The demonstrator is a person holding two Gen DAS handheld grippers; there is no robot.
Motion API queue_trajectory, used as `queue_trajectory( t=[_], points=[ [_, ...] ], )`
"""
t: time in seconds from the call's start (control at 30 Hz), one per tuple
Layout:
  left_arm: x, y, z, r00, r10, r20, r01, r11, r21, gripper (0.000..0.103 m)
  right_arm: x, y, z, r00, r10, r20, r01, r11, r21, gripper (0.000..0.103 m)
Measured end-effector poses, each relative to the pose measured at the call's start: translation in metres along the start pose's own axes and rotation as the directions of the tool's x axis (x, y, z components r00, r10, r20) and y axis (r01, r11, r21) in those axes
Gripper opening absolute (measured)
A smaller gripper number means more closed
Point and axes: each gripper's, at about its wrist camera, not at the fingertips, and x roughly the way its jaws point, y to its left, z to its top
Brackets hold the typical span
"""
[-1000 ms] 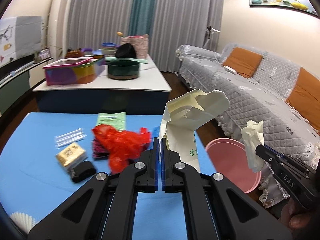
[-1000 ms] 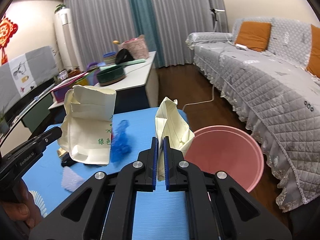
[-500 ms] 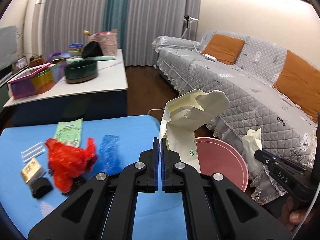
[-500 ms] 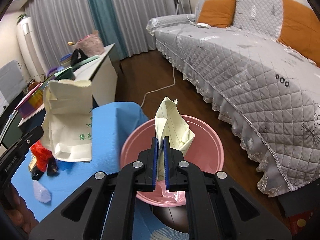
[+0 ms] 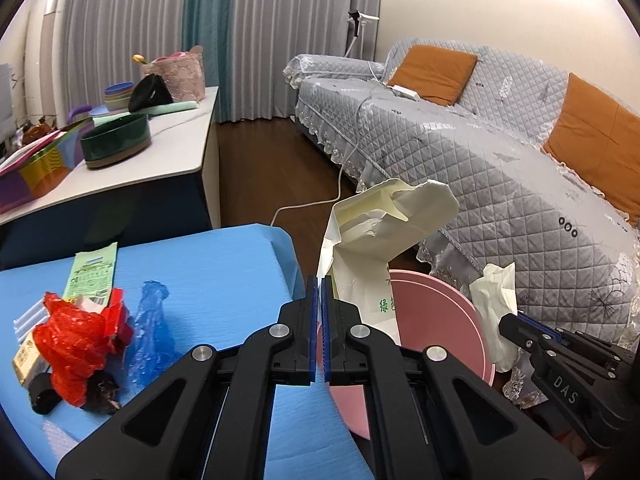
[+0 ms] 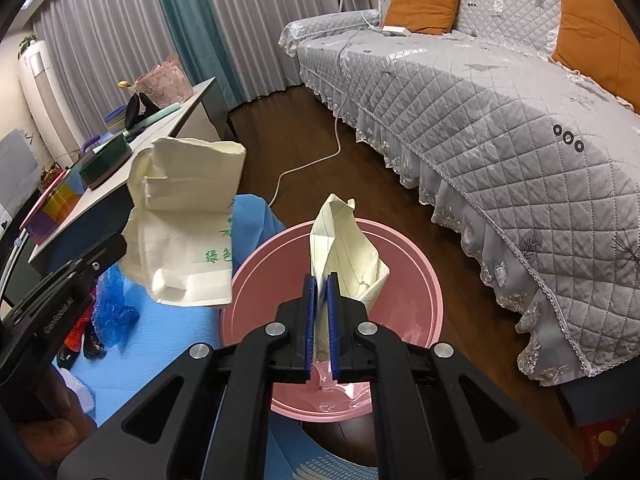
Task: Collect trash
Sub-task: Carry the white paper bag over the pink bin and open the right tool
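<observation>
Dropping is the step in hand, as I judge it: both pieces of trash hang at the pink bin (image 6: 416, 280), which stands on the floor at the tabletop's (image 5: 224, 264) right edge, beside the grey sofa (image 6: 500, 128).

My right gripper (image 6: 319, 308) has its fingers pinched narrow on a folded sheet of lined paper (image 6: 344, 256), which stands up from them directly over the bin's open mouth. In the left view that paper shows at about 3 o'clock, just past the bin's far rim.

My left gripper (image 5: 319, 312) has its fingers closed almost flat on the edge of a crumpled white paper bag (image 5: 380, 248) with green print. The bag hangs at 1 o'clock from my fingers, over the near rim of the bin, partly above the tabletop's corner.

Next, I think, the right fingers should part so the paper falls straight in. The left needs a short carry toward 3 o'clock first, or the bag may catch the rim.

More trash waits on the tabletop at 9 o'clock: a red plastic bag (image 5: 80, 340), a blue plastic wrapper (image 5: 152, 332) and a green packet (image 5: 94, 270).
</observation>
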Motion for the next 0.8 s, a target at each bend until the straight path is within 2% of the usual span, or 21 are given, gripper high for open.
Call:
queue_trajectory(
  t=[0.6,0.73,0.8],
  points=[
    [0.019,-0.004,-0.001,0.999,-0.003,-0.033,0.003,1.000,0.003,0.002,0.009,0.000,-0.001,1.000,0.000,-0.017,0.000,1.000,0.002,0.007],
    [0.020,-0.002,0.001,1.000,0.002,-0.031,-0.002,1.000,-0.010,0.002,0.012,0.000,-0.001,1.000,-0.016,-0.024,0.016,1.000,0.000,0.015],
    [0.020,0.000,0.002,0.999,-0.005,-0.032,0.004,1.000,-0.023,0.006,0.012,-0.001,-0.001,0.999,-0.024,-0.023,0.024,1.000,0.006,0.031]
  ],
)
